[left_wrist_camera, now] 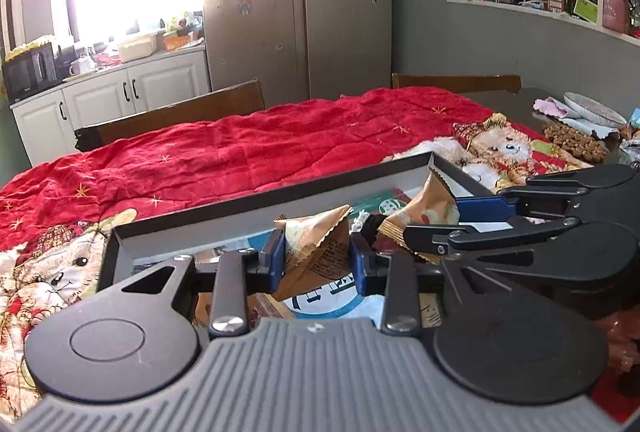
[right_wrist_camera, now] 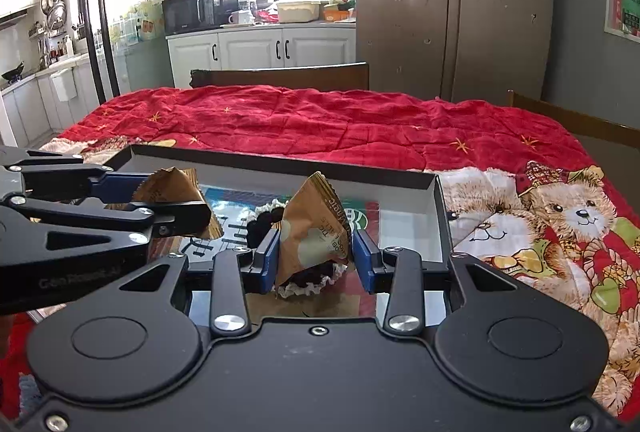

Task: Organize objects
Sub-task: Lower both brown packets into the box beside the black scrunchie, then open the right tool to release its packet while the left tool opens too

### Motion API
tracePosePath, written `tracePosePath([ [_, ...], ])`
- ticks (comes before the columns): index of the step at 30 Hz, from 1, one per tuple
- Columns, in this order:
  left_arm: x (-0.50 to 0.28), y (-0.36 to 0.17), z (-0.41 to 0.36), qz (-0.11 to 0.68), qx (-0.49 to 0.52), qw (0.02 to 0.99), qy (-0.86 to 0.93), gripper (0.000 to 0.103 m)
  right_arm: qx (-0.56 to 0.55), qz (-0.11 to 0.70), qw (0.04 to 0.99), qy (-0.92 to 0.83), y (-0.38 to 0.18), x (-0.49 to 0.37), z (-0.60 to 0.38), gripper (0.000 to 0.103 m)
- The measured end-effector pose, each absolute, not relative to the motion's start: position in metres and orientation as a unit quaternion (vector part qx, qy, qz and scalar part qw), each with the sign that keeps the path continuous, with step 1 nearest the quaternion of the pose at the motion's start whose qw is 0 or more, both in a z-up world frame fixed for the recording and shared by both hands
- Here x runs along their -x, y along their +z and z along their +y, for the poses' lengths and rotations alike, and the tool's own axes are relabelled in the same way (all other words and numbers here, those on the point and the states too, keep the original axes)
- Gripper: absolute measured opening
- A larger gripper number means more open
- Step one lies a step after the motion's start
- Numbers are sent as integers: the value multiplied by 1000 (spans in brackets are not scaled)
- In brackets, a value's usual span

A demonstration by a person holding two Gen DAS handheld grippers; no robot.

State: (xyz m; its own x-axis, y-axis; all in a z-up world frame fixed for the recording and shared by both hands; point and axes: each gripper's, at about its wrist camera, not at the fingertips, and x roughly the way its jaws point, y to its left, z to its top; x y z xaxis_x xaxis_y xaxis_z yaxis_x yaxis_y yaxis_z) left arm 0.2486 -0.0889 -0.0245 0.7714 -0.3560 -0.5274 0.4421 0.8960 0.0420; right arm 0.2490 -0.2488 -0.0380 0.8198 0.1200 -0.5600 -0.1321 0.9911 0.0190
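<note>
Both grippers, left (left_wrist_camera: pixel 316 262) & right (right_wrist_camera: pixel 316 260), are each clenching a tan crinkly snack packet (left_wrist_camera: pixel 316 252) (right_wrist_camera: pixel 312 232) mid-frame over the shallow white-walled box (right_wrist_camera: pixel 436 216), w/ thin foil probably slipping free.

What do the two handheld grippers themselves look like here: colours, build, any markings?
Both are matte black linkage grippers with blue finger pads, silver pivot screws and two round black discs at the base. The left gripper sits on a ribbed grey body; the right gripper on a smooth black one. Faint lettering on the left gripper's side seems to read GenRobot.AI. No cables, hands or sleeves show.
</note>
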Motion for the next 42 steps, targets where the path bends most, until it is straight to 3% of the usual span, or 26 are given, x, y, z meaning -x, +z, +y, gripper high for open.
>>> tracePosePath([
  [32, -258, -47, -95, 303, -108, 925, -205, 40, 14, 309, 948, 69, -48, -255, -248, 41],
  [36, -256, -47, -96, 299, -113, 926, -202, 43, 14, 310, 948, 69, -47, -255, -248, 41],
  [38, -255, -47, -96, 298, -112, 926, -202, 54, 14, 310, 948, 67, -47, -255, -249, 42],
  [42, -254, -47, -95, 294, -111, 928, -201, 56, 8, 309, 949, 66, -46, -255, -250, 43],
])
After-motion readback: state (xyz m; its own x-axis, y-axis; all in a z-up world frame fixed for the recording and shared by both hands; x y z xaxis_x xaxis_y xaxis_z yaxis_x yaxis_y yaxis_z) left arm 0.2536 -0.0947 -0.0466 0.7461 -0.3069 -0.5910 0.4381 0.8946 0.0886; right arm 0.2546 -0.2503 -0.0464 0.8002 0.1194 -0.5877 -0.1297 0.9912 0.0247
